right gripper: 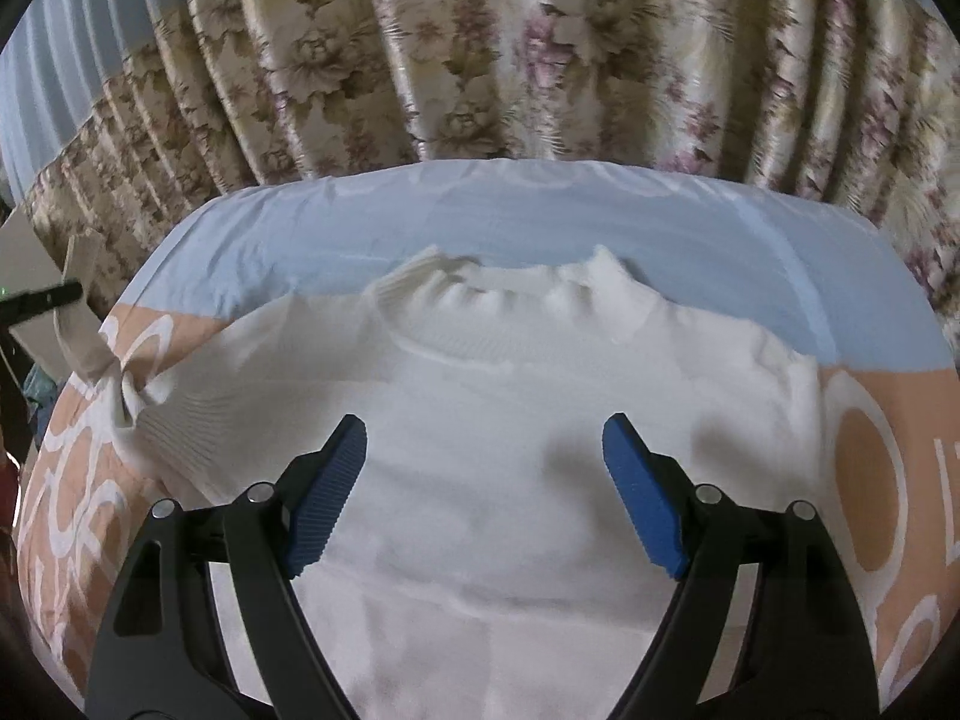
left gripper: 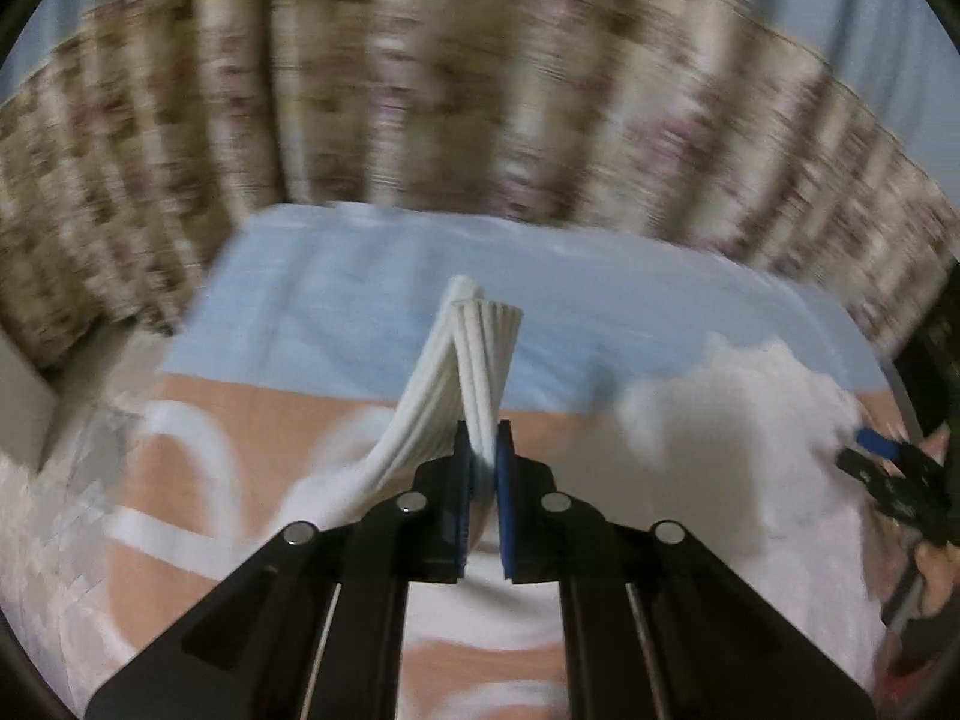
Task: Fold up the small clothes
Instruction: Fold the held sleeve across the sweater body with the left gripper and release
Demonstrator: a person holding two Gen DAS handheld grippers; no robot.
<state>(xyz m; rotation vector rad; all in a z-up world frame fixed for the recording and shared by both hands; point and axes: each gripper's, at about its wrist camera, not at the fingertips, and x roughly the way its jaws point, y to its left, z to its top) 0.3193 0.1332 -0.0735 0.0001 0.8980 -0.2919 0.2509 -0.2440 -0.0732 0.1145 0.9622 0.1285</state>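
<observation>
A white knit sweater lies flat on the bed, its ribbed collar toward the far side. My left gripper is shut on the ribbed sleeve cuff, which stands up between the blue pads while the sleeve trails down to the left. The left wrist view is blurred. From the right wrist view the same sleeve stretches off to the far left. My right gripper hovers open over the sweater's chest with nothing between its fingers. It also shows at the right edge of the left wrist view as my right gripper.
The bed sheet is light blue at the far side and peach with white shapes nearer. Floral curtains hang right behind the bed. A pale box edge stands at the left.
</observation>
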